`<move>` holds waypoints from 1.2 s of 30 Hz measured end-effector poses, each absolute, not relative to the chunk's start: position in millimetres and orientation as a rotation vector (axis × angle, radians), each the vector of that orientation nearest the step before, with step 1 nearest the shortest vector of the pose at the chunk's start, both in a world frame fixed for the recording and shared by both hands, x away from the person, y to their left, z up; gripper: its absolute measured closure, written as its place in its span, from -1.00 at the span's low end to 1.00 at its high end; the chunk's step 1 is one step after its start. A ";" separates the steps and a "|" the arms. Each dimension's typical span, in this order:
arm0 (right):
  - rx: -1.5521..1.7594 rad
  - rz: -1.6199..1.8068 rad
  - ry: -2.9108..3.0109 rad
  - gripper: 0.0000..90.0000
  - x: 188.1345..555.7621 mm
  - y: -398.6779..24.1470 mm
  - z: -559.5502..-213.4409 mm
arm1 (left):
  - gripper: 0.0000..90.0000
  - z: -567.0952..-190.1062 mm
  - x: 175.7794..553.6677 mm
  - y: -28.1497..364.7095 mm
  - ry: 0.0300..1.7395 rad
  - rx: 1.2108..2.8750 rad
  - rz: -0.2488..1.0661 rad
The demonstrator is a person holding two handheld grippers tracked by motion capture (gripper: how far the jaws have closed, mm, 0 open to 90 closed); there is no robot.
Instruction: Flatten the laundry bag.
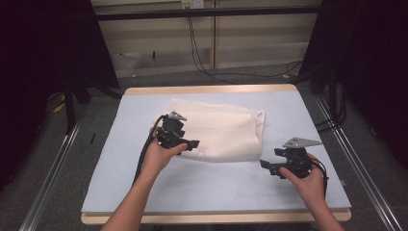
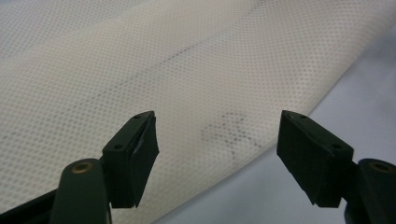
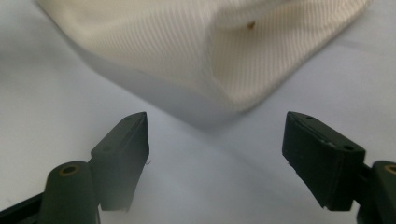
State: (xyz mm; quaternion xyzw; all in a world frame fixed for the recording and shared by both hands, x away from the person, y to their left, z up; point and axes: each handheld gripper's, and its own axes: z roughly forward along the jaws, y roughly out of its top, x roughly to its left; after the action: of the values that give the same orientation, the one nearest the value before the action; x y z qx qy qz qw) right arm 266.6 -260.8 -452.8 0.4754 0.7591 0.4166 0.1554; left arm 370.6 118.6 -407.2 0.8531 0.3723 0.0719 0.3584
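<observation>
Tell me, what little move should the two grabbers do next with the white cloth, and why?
Probably the right gripper should slide forward to the cloth's near corner and pinch it. Its jaws stand apart over the bare table, with that corner just ahead. The left gripper already hangs open over the cloth's near edge, gripping nothing.
</observation>
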 end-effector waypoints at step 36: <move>1.839 1.175 1.997 -0.16 383.9 -229.0 -441.9 | -0.14 -459.3 376.1 131.6 0.961 2.202 0.160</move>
State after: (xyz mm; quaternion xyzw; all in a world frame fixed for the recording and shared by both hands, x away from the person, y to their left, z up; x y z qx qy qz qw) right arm 383.9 -229.0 -441.9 0.6189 0.6723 0.3957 0.0915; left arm 376.1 131.6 -459.3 0.8536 0.3727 0.0618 0.3588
